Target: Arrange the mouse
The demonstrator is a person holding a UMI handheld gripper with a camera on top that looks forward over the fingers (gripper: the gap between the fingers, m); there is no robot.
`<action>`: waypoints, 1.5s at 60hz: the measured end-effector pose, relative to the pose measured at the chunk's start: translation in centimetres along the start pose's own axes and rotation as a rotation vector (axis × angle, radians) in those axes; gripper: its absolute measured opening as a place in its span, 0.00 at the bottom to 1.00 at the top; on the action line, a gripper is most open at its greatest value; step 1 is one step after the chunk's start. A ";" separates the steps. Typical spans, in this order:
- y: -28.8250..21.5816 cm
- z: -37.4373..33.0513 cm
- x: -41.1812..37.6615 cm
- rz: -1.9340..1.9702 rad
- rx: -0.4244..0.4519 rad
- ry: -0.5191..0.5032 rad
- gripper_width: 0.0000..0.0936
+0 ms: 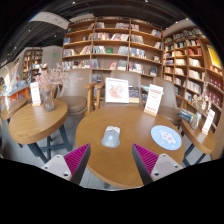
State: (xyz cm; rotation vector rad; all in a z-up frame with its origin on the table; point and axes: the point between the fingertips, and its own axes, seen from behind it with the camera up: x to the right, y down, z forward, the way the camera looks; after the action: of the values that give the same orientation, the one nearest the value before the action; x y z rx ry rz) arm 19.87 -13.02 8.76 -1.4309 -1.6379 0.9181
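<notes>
mouse (111, 137) on table (95, 150) beyond open tool (112, 160), details unclear

There is a single view, from a wide-angle camera riding on the gripper (112, 160). It looks forward along the two fingers and slightly down across a round wooden table (120, 158) just ahead of them. Beyond the fingers it faces tall bookshelves (112, 45), well apart from the table, with chairs (95, 95) between.
</notes>
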 end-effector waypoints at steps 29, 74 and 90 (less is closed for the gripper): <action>0.2 7.9 1.2 0.066 -0.064 0.012 0.91; 1.4 18.0 -0.6 0.089 -0.171 0.036 0.91; 1.8 18.9 -0.5 0.110 -0.190 0.037 0.89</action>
State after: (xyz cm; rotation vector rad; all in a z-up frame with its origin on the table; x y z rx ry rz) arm 3.88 -13.93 -1.38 -1.6717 -1.6686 0.8082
